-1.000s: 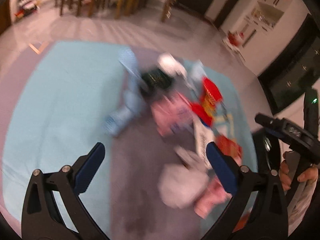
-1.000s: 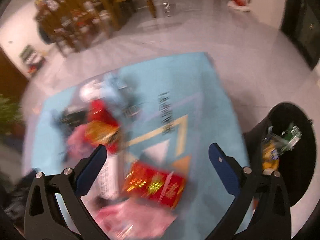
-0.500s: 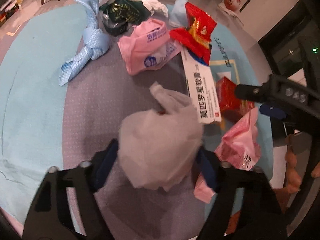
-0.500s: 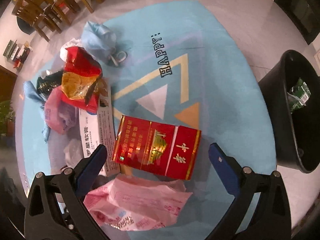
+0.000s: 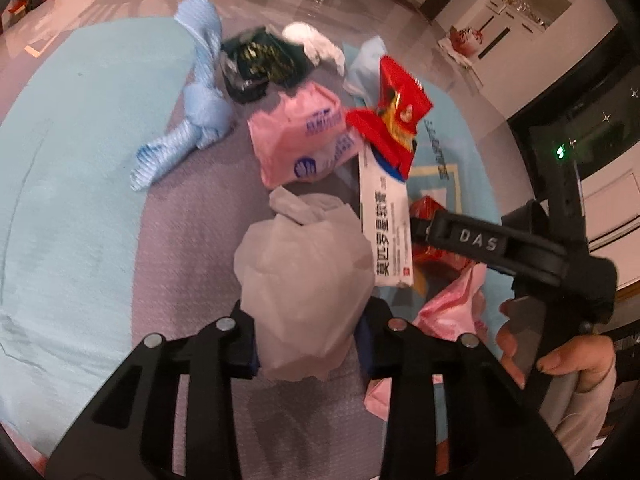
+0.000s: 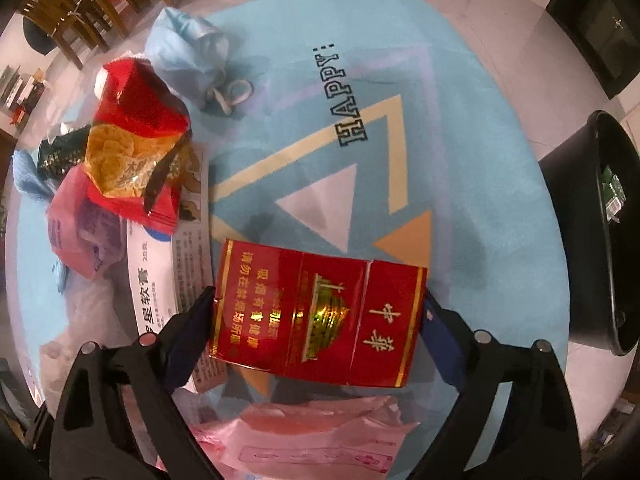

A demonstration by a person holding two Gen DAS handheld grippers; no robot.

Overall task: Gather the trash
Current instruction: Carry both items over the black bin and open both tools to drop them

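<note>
A round blue rug [image 6: 460,128] is strewn with trash, and a black bin [image 6: 592,240] stands at its right edge. A crumpled white bag [image 5: 304,284] is clamped in the left gripper [image 5: 308,344]. A red carton [image 6: 320,312] is pinched by the right gripper [image 6: 316,332].

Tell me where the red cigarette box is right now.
In the right wrist view, the red cigarette box sits low and central between the right claw tips, beside the white medicine box and above a pink bag.
</note>
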